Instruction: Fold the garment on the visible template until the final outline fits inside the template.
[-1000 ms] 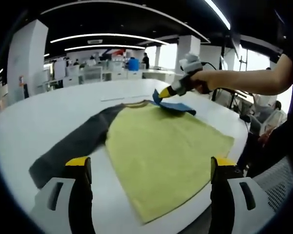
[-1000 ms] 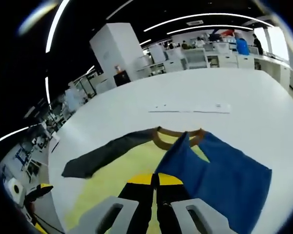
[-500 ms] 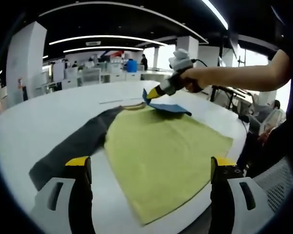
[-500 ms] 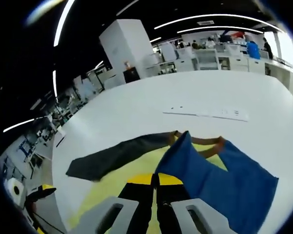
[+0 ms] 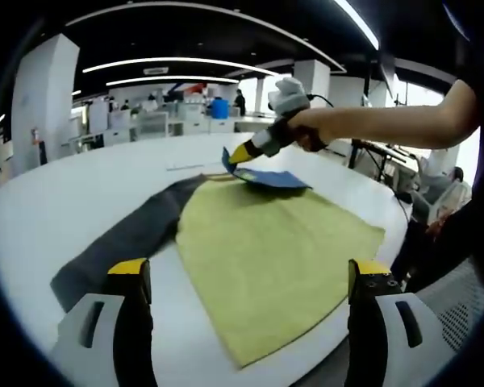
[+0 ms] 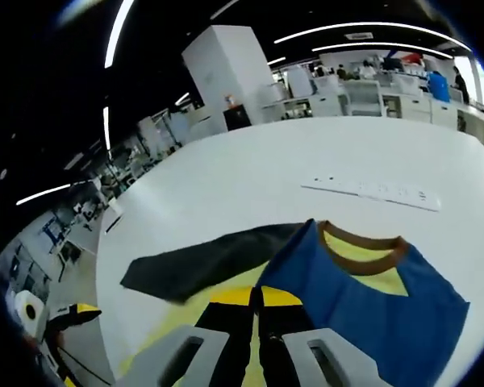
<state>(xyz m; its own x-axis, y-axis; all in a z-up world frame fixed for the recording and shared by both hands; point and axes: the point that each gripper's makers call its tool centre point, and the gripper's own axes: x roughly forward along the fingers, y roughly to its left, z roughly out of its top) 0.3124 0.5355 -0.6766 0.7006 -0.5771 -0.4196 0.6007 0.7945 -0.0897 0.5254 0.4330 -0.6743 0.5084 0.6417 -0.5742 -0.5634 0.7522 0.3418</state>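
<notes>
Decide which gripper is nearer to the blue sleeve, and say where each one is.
Right. The right gripper is shut on the blue sleeve, lifting its edge over the shirt. The left gripper is open, at the shirt's hem end, away from the sleeve.

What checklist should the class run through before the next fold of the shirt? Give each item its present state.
1. Right gripper shut on the blue sleeve: ok.
2. Left gripper open, holding nothing: ok.
3. Blue sleeve lifted and carried across the yellow body: ok.
4. Grey sleeve flat on the table, not yet folded: not ok.
5. Whole shirt on the table: cannot tell; its hem lies near the table edge.
6. Template outline under the shirt: cannot tell.
</notes>
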